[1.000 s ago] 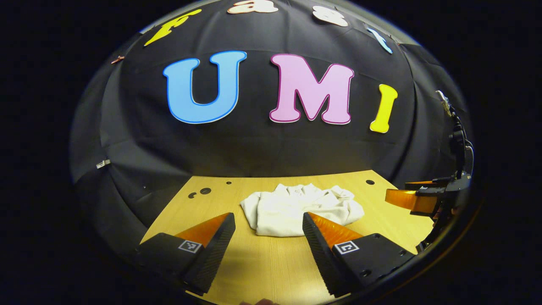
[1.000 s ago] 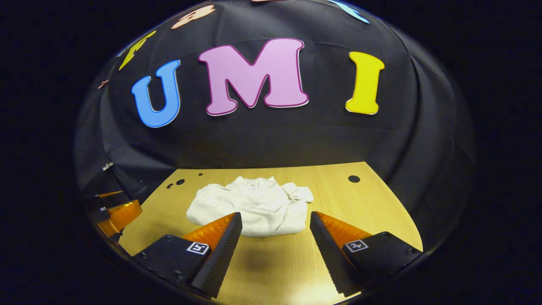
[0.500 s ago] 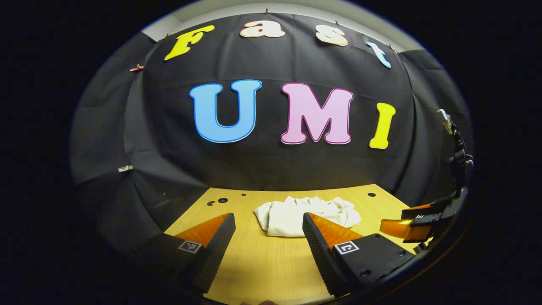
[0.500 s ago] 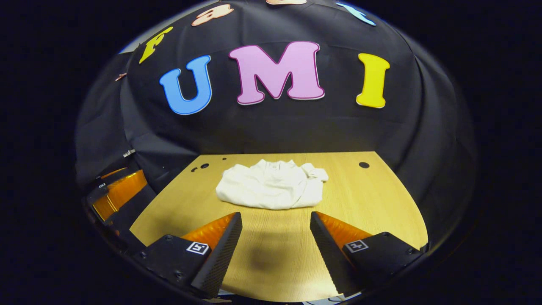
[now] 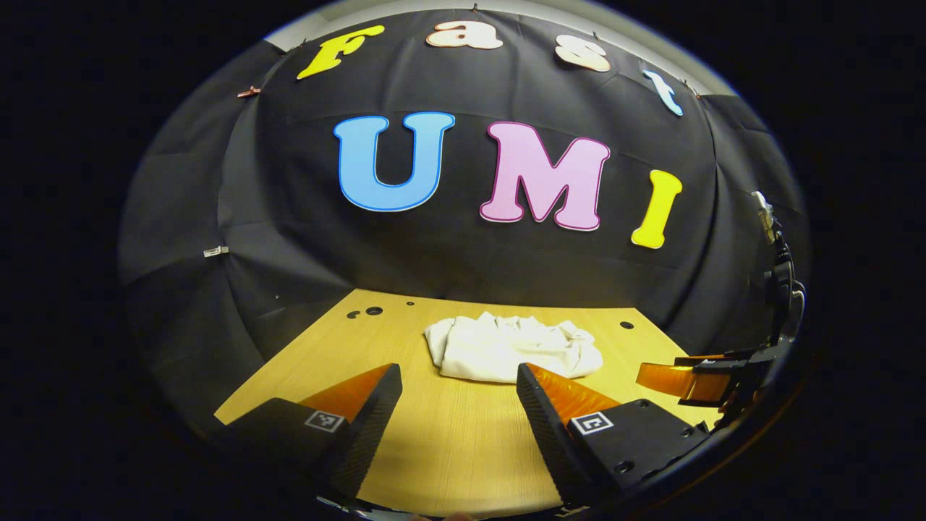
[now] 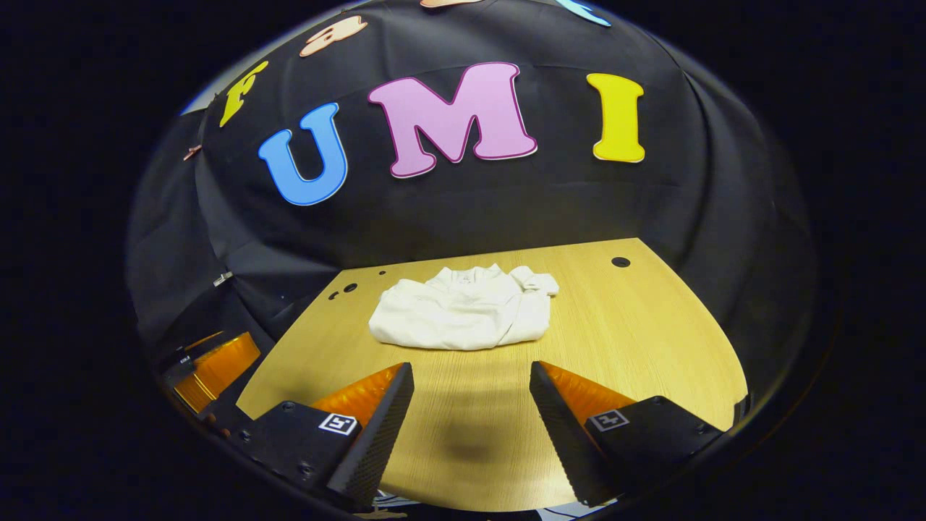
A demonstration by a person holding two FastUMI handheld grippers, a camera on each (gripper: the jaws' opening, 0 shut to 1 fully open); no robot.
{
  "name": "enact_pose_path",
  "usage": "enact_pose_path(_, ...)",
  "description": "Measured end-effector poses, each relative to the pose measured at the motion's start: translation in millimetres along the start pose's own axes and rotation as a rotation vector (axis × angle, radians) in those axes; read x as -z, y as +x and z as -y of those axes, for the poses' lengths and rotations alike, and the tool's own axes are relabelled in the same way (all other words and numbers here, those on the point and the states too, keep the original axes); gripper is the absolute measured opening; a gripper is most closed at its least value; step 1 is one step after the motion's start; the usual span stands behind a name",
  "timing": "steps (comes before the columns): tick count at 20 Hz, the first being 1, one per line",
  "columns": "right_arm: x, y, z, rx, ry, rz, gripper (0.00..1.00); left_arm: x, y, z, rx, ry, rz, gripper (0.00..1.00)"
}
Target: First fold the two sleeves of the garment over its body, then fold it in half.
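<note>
A white garment (image 5: 512,347) lies folded into a compact bundle on the wooden table (image 5: 448,441), toward the far side, with its collar facing the wall. In the right gripper view the same garment (image 6: 463,315) sits ahead of the fingers, a sleeve cuff bunched at its right end. My left gripper (image 5: 459,380) hangs open above the table's near part, well short of the cloth, with nothing between its fingers. My right gripper (image 6: 470,376) is open too, also back from the cloth. The right gripper (image 5: 694,380) shows at the right edge of the left gripper view, and the left gripper (image 6: 210,365) at the left edge of the right gripper view.
The table (image 6: 636,340) has small round holes near its far corners (image 6: 620,261) (image 5: 373,311). Black cloth walls close in the back and both sides. Bare wood surrounds the garment on every side.
Both grippers have drawn back toward the near edge of the table, so the garment looks smaller and farther away. The garment has not moved. Both stay open.
</note>
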State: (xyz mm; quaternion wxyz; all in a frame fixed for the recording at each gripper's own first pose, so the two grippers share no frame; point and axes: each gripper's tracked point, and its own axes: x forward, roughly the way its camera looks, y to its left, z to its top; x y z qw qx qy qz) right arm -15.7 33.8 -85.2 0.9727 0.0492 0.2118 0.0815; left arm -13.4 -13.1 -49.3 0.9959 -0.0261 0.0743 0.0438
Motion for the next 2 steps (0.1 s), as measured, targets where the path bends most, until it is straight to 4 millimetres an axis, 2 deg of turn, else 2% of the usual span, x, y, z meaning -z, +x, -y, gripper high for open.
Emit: enact_pose_path(2, 1.7, 4.1, 10.2, 0.007, -0.004, -0.01, 0.99, 5.5, 3.5, 5.9, 0.0, -0.01, -0.023, 0.98)
